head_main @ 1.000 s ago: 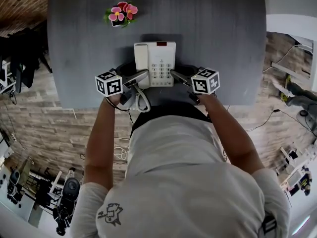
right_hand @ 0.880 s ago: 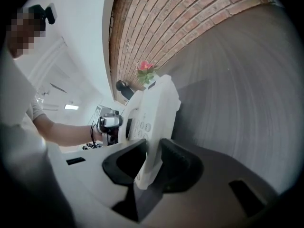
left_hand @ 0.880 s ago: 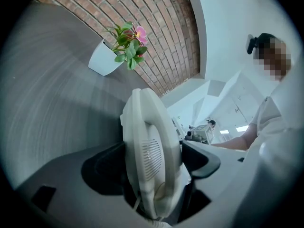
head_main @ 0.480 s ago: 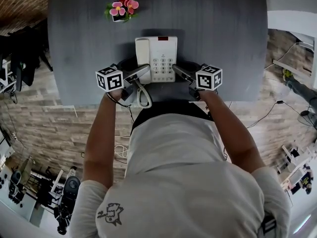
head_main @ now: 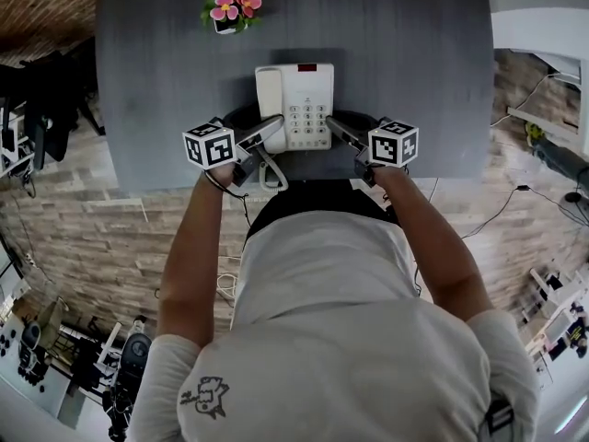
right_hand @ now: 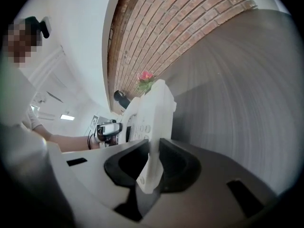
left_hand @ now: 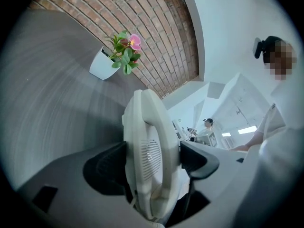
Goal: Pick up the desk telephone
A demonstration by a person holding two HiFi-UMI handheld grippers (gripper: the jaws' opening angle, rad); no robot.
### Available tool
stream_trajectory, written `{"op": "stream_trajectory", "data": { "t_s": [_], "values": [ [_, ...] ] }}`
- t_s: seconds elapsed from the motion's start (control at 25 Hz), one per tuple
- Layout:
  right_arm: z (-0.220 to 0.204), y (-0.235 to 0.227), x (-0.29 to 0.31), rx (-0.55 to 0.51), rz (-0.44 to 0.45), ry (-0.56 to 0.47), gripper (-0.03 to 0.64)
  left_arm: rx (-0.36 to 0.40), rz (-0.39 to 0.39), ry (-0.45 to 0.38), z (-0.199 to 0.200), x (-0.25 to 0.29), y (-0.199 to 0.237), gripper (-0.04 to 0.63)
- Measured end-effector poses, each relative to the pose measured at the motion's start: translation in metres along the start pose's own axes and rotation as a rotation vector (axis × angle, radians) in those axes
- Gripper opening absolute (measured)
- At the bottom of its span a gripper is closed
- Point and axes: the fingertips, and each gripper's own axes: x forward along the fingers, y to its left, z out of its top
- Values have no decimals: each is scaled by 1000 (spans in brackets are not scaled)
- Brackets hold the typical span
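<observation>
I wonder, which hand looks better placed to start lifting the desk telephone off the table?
Left, probably. The left gripper is clamped across the thick handset side of the desk telephone. The right gripper has just been closing its jaws onto only the thin right edge.

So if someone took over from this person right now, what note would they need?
Left gripper: fingers shut on the desk telephone's handset side.
Right gripper: fingers have just been closing and now pinch its right edge.
The telephone appears to sit on the grey table, near the front edge.
Done: both grips taken. Left: lift it up evenly.
</observation>
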Motion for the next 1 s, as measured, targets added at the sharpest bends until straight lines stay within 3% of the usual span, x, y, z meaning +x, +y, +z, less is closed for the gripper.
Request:
{"op": "stream_trajectory", "data": {
  "t_s": [0.52,1.0],
  "values": [
    [9,76,-27,-66,-9,-73,74,85,1,-38,14,-56,-62,370],
    [4,141,-51,-142,-48,-161,74,188,-57,-79,18,-104,-112,368]
  ]
}}
